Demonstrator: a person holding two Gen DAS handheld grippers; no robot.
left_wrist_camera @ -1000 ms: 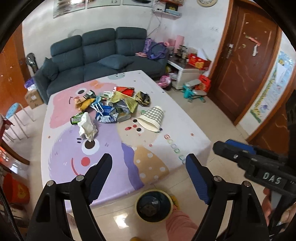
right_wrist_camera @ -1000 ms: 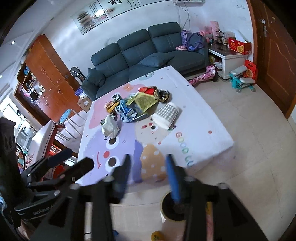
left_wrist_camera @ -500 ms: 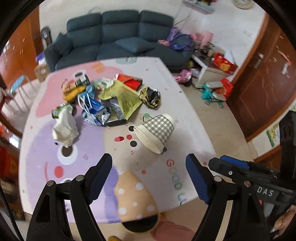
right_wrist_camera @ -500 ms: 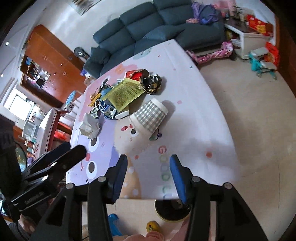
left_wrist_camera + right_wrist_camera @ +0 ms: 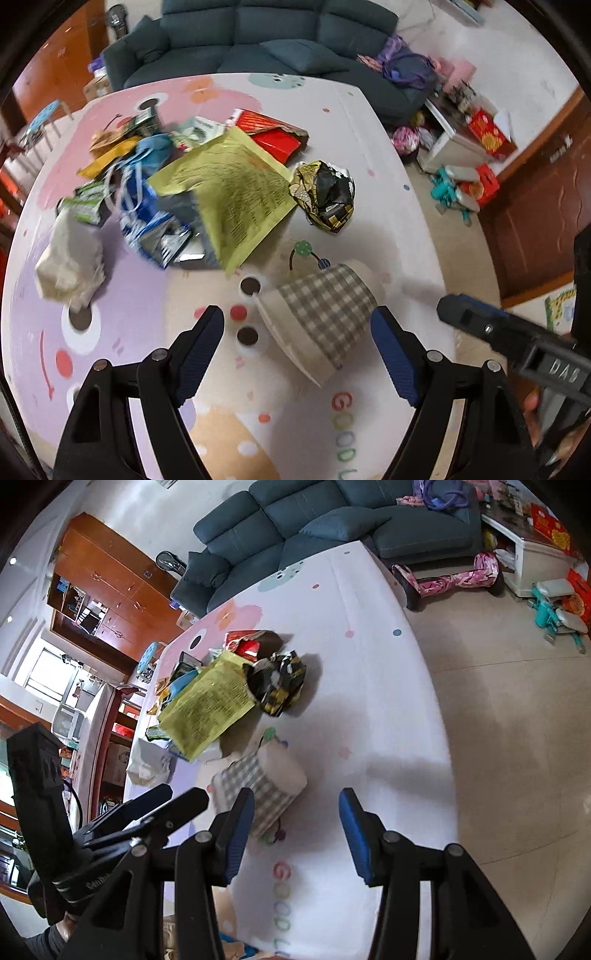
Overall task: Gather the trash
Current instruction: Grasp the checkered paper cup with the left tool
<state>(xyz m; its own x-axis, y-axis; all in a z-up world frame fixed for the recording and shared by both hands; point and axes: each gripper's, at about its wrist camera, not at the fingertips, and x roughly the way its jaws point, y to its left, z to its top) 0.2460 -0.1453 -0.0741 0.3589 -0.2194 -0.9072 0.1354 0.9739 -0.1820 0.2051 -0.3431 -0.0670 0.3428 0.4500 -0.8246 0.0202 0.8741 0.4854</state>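
A pile of trash lies on the cartoon-print floor mat [image 5: 369, 147]: a yellow-green bag [image 5: 229, 192], a crumpled black-and-gold wrapper [image 5: 325, 195], a red box [image 5: 273, 136], blue packaging [image 5: 147, 206] and a crumpled white bag [image 5: 70, 262]. A checked fabric basket [image 5: 317, 314] lies on its side nearer to me. My left gripper [image 5: 297, 332] hangs open just above it, one finger on either side. My right gripper [image 5: 297, 830] is open too, with the basket [image 5: 258, 786] just ahead of its left finger and the wrapper [image 5: 280, 683] farther off. Nothing is held.
A dark blue sofa [image 5: 258, 37] borders the mat's far edge. A white cabinet with boxes and toys [image 5: 461, 147] and a wooden door [image 5: 535, 206] stand to the right. Bare tiled floor [image 5: 517, 738] runs along the mat's right side. Wooden cupboards [image 5: 103, 590] are at far left.
Both grippers have come forward and down over the mat, so the basket and the pile look much larger. The round yellow-rimmed bin at the lower edge has left view. Jaw openings are unchanged.
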